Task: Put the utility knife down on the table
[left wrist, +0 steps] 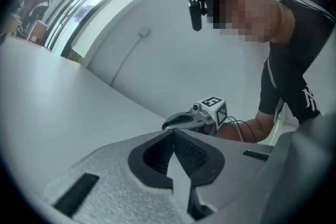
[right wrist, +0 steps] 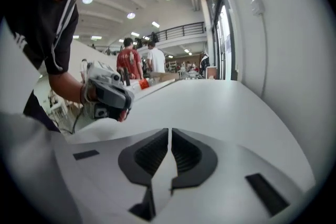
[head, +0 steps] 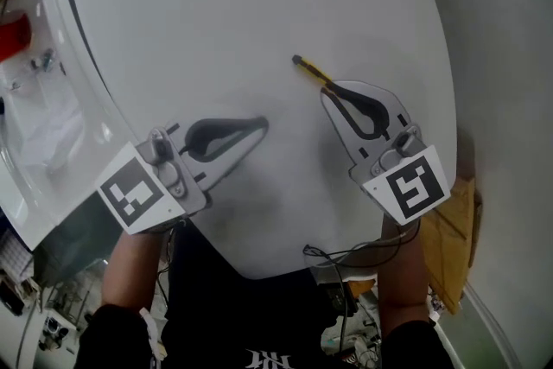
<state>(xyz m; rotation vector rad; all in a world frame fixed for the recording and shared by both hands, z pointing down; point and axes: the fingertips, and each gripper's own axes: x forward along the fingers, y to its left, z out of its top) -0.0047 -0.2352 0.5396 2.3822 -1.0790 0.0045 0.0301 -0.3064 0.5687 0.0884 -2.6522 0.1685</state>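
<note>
A yellow-and-black utility knife lies on the white table, at the tips of the right gripper, whose jaws are pressed together on nothing. The left gripper, likewise closed and empty, is held nearby.

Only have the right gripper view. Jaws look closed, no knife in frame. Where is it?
Observer: Head view shows the utility knife lying on the white table, right at the right gripper tips.
Operator: Touching the tips?
Observer: Can't tell. Its near end meets them in head view, and the rest points away, up and to the left.
Operator: Left gripper?
Observer: The left gripper is shut on nothing, off to the left, apart from the knife.
</note>
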